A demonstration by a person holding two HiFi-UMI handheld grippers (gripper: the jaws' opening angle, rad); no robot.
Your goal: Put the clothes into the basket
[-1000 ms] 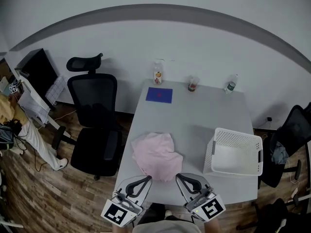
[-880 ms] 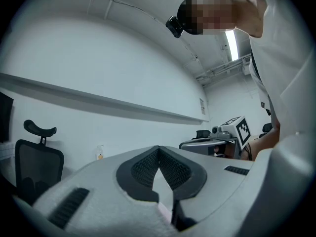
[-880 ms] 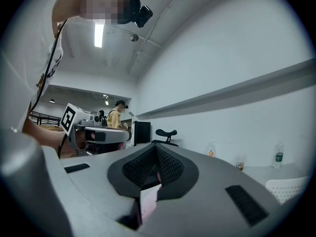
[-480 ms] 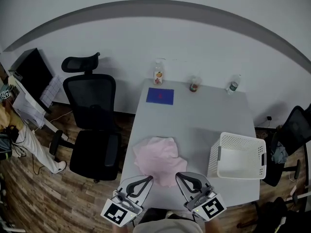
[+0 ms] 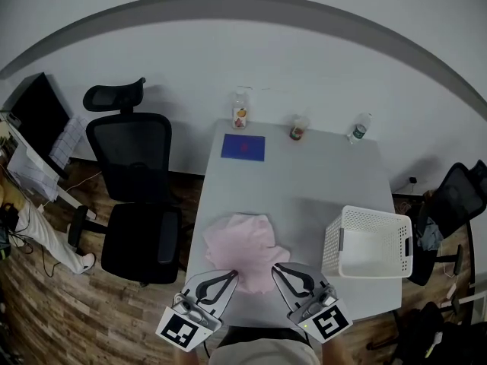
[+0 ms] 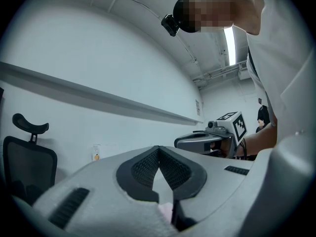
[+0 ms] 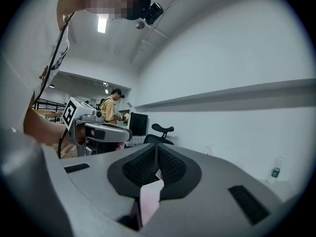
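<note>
Both tongs are clenched: the left gripper (image 5: 230, 274) and the right gripper (image 5: 277, 267) each pinch the near edge of the pink cloth (image 5: 243, 240), which lies by the table (image 5: 304, 173) front-left edge. The basket (image 5: 370, 217) stands apart at the right edge — open tabletop lies between and beyond.
</note>
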